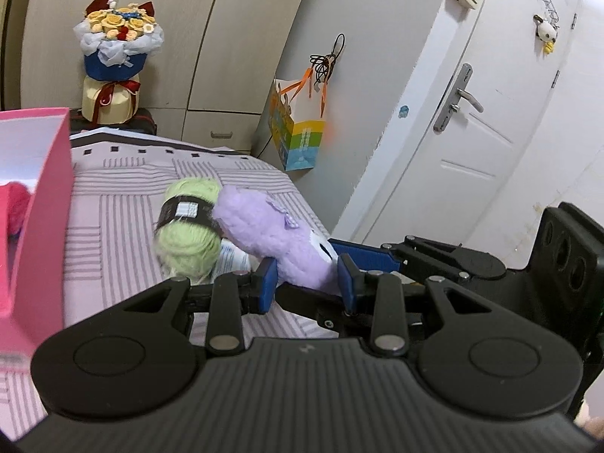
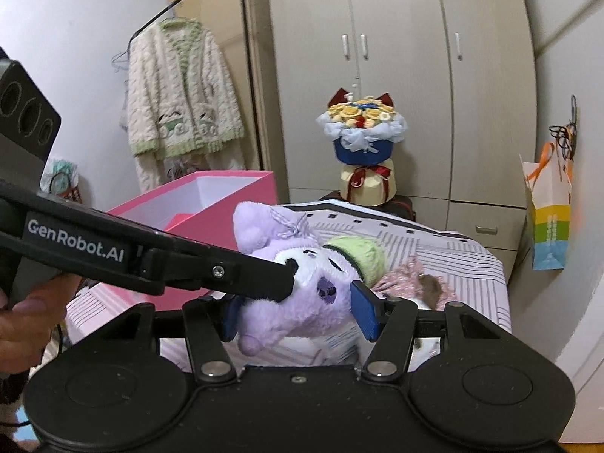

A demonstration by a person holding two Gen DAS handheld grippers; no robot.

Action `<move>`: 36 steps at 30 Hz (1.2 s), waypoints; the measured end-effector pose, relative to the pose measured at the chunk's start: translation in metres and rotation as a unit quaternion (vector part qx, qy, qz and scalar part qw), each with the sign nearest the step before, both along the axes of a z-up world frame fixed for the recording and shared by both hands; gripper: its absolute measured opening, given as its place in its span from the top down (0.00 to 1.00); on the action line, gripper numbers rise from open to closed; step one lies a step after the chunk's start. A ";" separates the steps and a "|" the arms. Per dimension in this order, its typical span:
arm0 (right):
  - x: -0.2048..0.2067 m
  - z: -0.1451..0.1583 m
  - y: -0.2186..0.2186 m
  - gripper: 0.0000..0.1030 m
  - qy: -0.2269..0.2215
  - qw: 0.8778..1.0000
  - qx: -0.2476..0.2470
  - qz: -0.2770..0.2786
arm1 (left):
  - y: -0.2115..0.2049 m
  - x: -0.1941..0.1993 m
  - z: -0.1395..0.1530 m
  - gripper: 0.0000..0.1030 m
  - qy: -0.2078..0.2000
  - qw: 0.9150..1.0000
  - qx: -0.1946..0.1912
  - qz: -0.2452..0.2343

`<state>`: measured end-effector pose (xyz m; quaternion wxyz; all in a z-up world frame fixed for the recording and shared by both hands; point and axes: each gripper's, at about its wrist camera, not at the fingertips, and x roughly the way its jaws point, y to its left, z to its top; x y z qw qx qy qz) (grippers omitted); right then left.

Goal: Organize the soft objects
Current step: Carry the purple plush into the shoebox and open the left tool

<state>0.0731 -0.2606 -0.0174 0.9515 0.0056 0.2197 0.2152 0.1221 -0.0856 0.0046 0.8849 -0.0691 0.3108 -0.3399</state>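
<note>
Near the bed's right edge, a purple plush toy (image 1: 271,234) (image 2: 302,283) is pinched from two sides at once. The left gripper (image 1: 307,281) squeezes its blue pads (image 1: 268,283) on the toy's lower end, and the right gripper (image 2: 298,311) clamps its own blue pads (image 2: 364,307) on the toy's face, on both sides of the dark nose. In the right wrist view the left gripper's black arm crosses in front and ends against the toy's cheek. The toy's small bow shows on its head, and whether the toy rests on the cover or hangs clear of it cannot be told.

Just behind the toy, touching it in the left view, lies a green yarn ball (image 1: 188,226) (image 2: 358,256) with a dark paper band. A pink frilled soft item (image 2: 411,279) lies beside it toward the bed's right edge. The bed (image 1: 124,204) (image 2: 453,249) wears a striped pink-and-grey cover. On its left side stands an open pink box (image 1: 34,204) (image 2: 211,204), white inside.

Beyond the bed's far end a flower bouquet (image 1: 115,56) (image 2: 364,143) stands before a beige wardrobe (image 2: 396,56). A colourful paper bag (image 1: 296,132) (image 2: 549,219) hangs on the wall, and a white door (image 1: 472,120) stands at the right.
</note>
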 end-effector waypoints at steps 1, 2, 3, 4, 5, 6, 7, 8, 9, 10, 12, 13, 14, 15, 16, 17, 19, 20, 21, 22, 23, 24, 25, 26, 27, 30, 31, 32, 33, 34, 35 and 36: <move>-0.003 0.002 0.005 0.39 0.001 1.000 -0.002 0.003 | 0.004 -0.005 0.001 0.68 0.000 1.000 0.001 0.002; -0.006 0.004 0.009 0.39 0.002 1.000 -0.003 0.007 | 0.009 -0.010 0.002 0.68 -0.001 1.000 0.001 0.005; -0.010 0.005 0.014 0.39 0.001 1.000 -0.004 0.010 | 0.014 -0.014 0.004 0.68 0.001 1.000 -0.003 0.010; -0.014 0.007 0.018 0.39 -0.002 1.000 -0.005 0.011 | 0.018 -0.018 0.005 0.68 0.003 1.000 -0.008 0.015; -0.017 0.009 0.022 0.39 -0.005 1.000 -0.006 0.013 | 0.023 -0.022 0.006 0.68 0.001 1.000 -0.011 0.019; -0.020 0.011 0.026 0.39 -0.007 1.000 -0.005 0.016 | 0.027 -0.027 0.008 0.68 -0.003 1.000 -0.011 0.023; -0.022 0.013 0.029 0.39 -0.008 1.000 -0.003 0.019 | 0.031 -0.031 0.010 0.68 -0.009 1.000 -0.010 0.028; -0.024 0.015 0.033 0.39 -0.009 1.000 0.000 0.022 | 0.035 -0.036 0.013 0.68 -0.015 0.999 -0.008 0.033; -0.026 0.017 0.037 0.39 -0.010 1.000 0.000 0.025 | 0.038 -0.040 0.015 0.68 -0.020 0.999 -0.005 0.038; -0.028 0.020 0.042 0.39 -0.011 1.000 -0.001 0.030 | 0.041 -0.044 0.018 0.68 -0.023 0.999 -0.002 0.043; -0.031 0.026 0.051 0.39 -0.011 0.999 -0.006 0.037 | 0.048 -0.050 0.023 0.68 -0.028 0.998 0.003 0.052; -0.032 0.029 0.056 0.39 -0.011 0.999 -0.009 0.042 | 0.052 -0.053 0.026 0.68 -0.030 0.998 0.005 0.055; -0.034 0.032 0.061 0.39 -0.010 0.999 -0.013 0.047 | 0.057 -0.056 0.029 0.68 -0.030 0.998 0.007 0.058; -0.035 0.035 0.066 0.39 -0.010 0.998 -0.016 0.052 | 0.062 -0.058 0.031 0.68 -0.031 0.998 0.007 0.060; -0.035 0.039 0.070 0.39 -0.012 0.998 -0.018 0.056 | 0.067 -0.059 0.034 0.68 -0.034 0.997 0.006 0.062; -0.035 0.042 0.074 0.39 -0.013 0.998 -0.021 0.061 | 0.072 -0.062 0.036 0.68 -0.035 0.997 0.005 0.066; -0.035 0.048 0.082 0.39 -0.016 0.997 -0.025 0.072 | 0.081 -0.064 0.041 0.68 -0.041 0.996 0.003 0.073; -0.034 0.051 0.087 0.39 -0.020 0.996 -0.028 0.077 | 0.086 -0.065 0.043 0.68 -0.044 0.996 0.002 0.078; -0.033 0.053 0.092 0.39 -0.024 0.996 -0.031 0.081 | 0.091 -0.065 0.045 0.68 -0.047 0.995 0.001 0.083; -0.031 0.056 0.097 0.39 -0.027 0.995 -0.032 0.085 | 0.096 -0.065 0.047 0.68 -0.049 0.995 -0.001 0.087; -0.029 0.057 0.102 0.39 -0.029 0.995 -0.035 0.090 | 0.101 -0.063 0.048 0.68 -0.051 0.994 -0.002 0.092; -0.025 0.059 0.108 0.39 -0.031 0.994 -0.037 0.096 | 0.106 -0.062 0.049 0.68 -0.053 0.994 -0.002 0.096; -0.022 0.060 0.114 0.39 -0.031 0.994 -0.038 0.101 | 0.111 -0.059 0.049 0.68 -0.056 0.993 0.000 0.102; -0.019 0.061 0.120 0.39 -0.031 0.993 -0.039 0.106 | 0.116 -0.057 0.050 0.68 -0.057 0.993 0.000 0.107; -0.015 0.061 0.126 0.39 -0.032 0.992 -0.040 0.111 | 0.122 -0.055 0.050 0.68 -0.059 0.992 0.001 0.112; -0.003 0.058 0.146 0.39 -0.035 0.991 -0.038 0.126 | 0.141 -0.045 0.049 0.68 -0.057 0.990 0.003 0.129; 0.002 0.057 0.153 0.39 -0.036 0.990 -0.037 0.130 | 0.147 -0.043 0.047 0.68 -0.057 0.989 0.004 0.134; 0.007 0.055 0.161 0.39 -0.037 0.990 -0.036 0.135 | 0.154 -0.039 0.046 0.68 -0.055 0.989 0.004 0.140; 0.011 0.053 0.167 0.39 -0.037 0.989 -0.036 0.138 | 0.160 -0.034 0.045 0.68 -0.053 0.988 0.008 0.145; 0.016 0.051 0.174 0.39 -0.036 0.989 -0.036 0.140 | 0.164 -0.030 0.045 0.68 -0.053 0.987 0.016 0.148; 0.021 0.049 0.180 0.39 -0.037 0.988 -0.038 0.142 | 0.168 -0.024 0.044 0.68 -0.055 0.987 0.025 0.150; 0.027 0.048 0.185 0.39 -0.039 0.988 -0.041 0.144 | 0.171 -0.018 0.044 0.68 -0.057 0.986 0.033 0.151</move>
